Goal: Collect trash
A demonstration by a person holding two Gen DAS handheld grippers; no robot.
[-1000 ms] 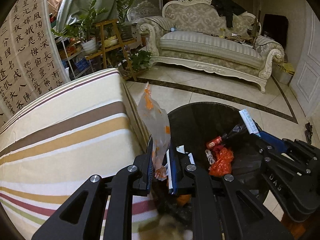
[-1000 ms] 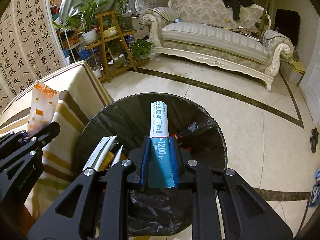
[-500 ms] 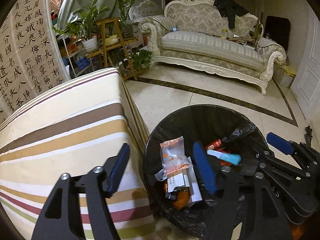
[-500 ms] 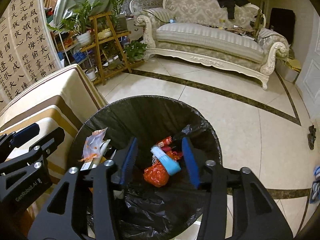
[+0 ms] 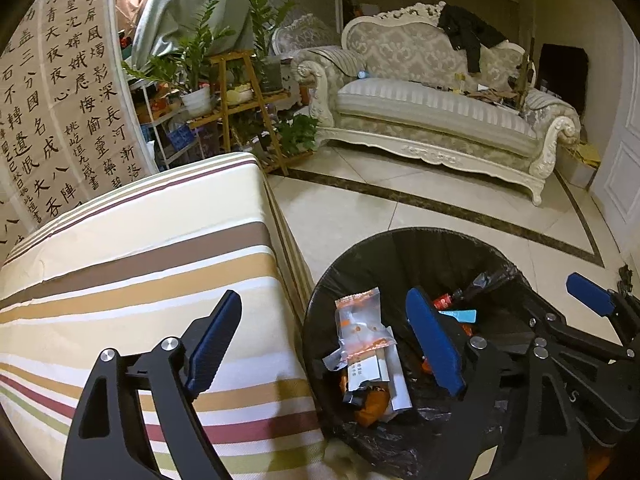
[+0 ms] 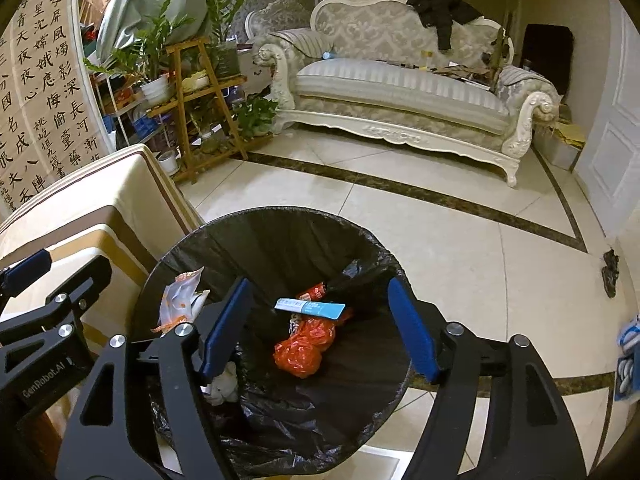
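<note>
A striped cloth-covered surface (image 5: 132, 264) stands just beside the round black-lined trash bin (image 6: 276, 232). Over the bin, the left claw (image 5: 324, 344) and right claw (image 6: 320, 328) both hang released, empty. Inside the bin lie a crumpled orange plastic bag (image 6: 306, 344), a clear orange-printed wrapper (image 5: 360, 324) and a blue-white packet (image 6: 310, 307).

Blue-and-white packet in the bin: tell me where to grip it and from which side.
Grip the blue-and-white packet across its narrow width near the middle, coming straight down from above. It lies flat and long atop the orange bag, with the bin liner blocking any side approach.
</note>
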